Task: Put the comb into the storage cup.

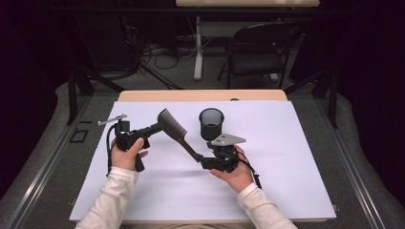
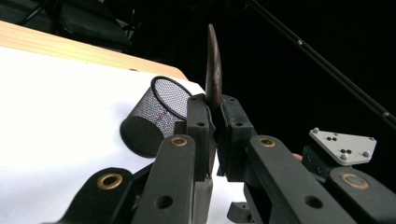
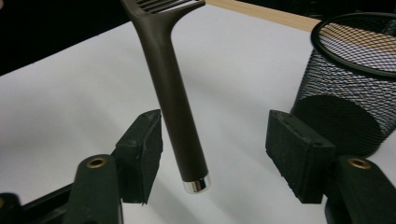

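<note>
Your left tongs (image 1: 154, 128) are clenched on the head of the brown comb (image 1: 173, 128), holding it off the tabletop (image 1: 286, 157). Its handle hangs between your released right tongs (image 3: 215, 154), touching neither pad. The comb looks light, stiff and smooth, so grip mid-handle, above the shiny cap. The mesh cup (image 1: 211, 123) stands just beyond.

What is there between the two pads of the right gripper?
In the right gripper view, the comb's handle stands between the right gripper's open pads, touching neither; behind it lies white table cover.
</note>
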`<state>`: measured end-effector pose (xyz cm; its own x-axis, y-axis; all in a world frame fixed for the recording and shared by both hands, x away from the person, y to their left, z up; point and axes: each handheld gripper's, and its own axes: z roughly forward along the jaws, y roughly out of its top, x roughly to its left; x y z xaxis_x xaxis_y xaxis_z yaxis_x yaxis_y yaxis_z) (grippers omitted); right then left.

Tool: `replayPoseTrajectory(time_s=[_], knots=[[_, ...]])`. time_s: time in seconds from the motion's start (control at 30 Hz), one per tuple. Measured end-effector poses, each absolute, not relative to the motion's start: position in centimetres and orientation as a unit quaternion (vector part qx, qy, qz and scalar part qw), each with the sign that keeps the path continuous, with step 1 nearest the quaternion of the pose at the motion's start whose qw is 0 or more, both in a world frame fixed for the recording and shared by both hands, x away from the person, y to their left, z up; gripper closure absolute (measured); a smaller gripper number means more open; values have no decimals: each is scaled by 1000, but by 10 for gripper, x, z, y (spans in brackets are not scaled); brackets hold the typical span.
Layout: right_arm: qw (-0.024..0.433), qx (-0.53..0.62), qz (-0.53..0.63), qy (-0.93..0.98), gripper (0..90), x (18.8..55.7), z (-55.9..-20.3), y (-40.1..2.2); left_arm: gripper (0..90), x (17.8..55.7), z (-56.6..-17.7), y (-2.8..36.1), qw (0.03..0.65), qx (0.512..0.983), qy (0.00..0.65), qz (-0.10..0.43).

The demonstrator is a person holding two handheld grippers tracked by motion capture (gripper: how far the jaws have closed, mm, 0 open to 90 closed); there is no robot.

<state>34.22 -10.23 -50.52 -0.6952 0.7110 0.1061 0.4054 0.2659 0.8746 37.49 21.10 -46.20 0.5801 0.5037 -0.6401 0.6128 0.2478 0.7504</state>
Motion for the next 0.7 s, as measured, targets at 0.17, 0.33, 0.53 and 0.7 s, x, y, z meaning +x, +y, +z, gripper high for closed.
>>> replayPoseTrajectory(time_s=[0.17, 0.33, 0.53, 0.7], knots=[[150, 359, 489, 780, 382, 344, -503, -104, 845, 375, -462, 212, 646, 609, 457, -41], [148, 368, 482, 781, 382, 346, -501, -107, 845, 375, -461, 214, 647, 609, 457, -36], [162, 365, 487, 777, 352, 349, -500, -112, 845, 375, -461, 215, 649, 607, 457, -32], [165, 364, 488, 776, 346, 351, -501, -116, 845, 375, -460, 215, 652, 605, 456, -29]])
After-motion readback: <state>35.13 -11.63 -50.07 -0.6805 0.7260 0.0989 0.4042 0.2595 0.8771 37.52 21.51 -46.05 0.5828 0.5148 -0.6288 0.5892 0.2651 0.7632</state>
